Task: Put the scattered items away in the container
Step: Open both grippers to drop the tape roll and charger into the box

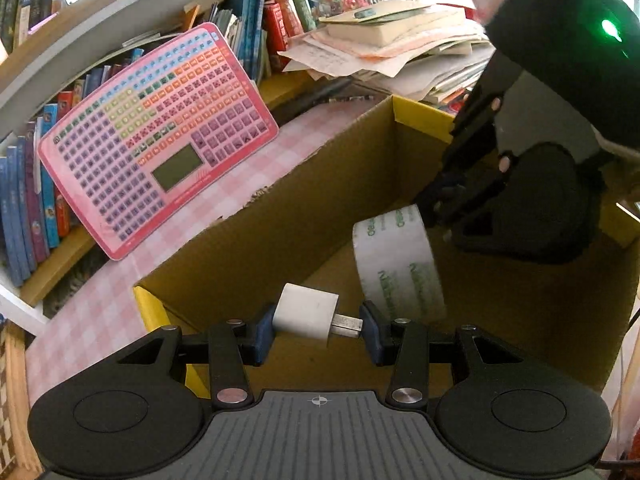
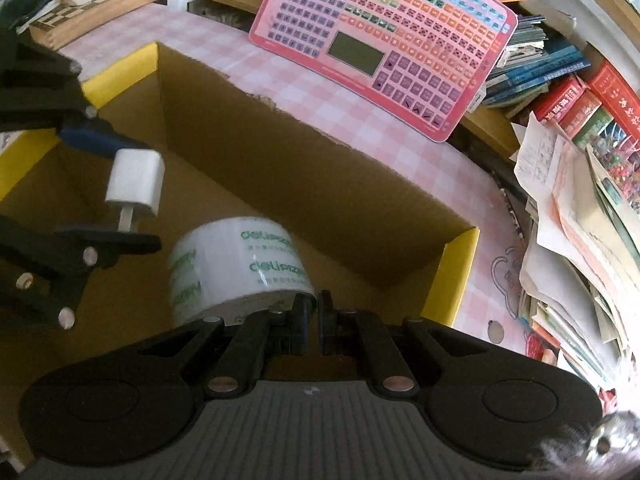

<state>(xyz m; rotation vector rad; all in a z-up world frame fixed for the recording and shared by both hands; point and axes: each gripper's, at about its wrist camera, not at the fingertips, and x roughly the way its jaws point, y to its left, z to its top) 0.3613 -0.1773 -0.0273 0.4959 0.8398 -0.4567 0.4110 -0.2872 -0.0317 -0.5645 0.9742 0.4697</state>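
Note:
My left gripper (image 1: 318,330) is shut on a white charger plug (image 1: 306,314), one blue pad on its body and the other on its metal prongs. It hangs over the near corner of the open cardboard box (image 1: 420,116) with the yellow rim. In the right wrist view the same plug (image 2: 134,184) shows at the left, in the left gripper (image 2: 120,192). My right gripper (image 2: 314,306) is shut on the wall of a clear tape roll (image 2: 236,264) with green print, held inside the box (image 2: 456,280). The left wrist view has the roll (image 1: 400,268) hanging below the right gripper (image 1: 432,210).
The box stands on a pink checked tablecloth (image 1: 100,320). A pink learning board (image 1: 160,136) with many small keys leans against a bookshelf behind it. A loose pile of papers and books (image 1: 400,48) sits past the box's far end. A wooden chessboard case (image 2: 100,8) lies at the table's left.

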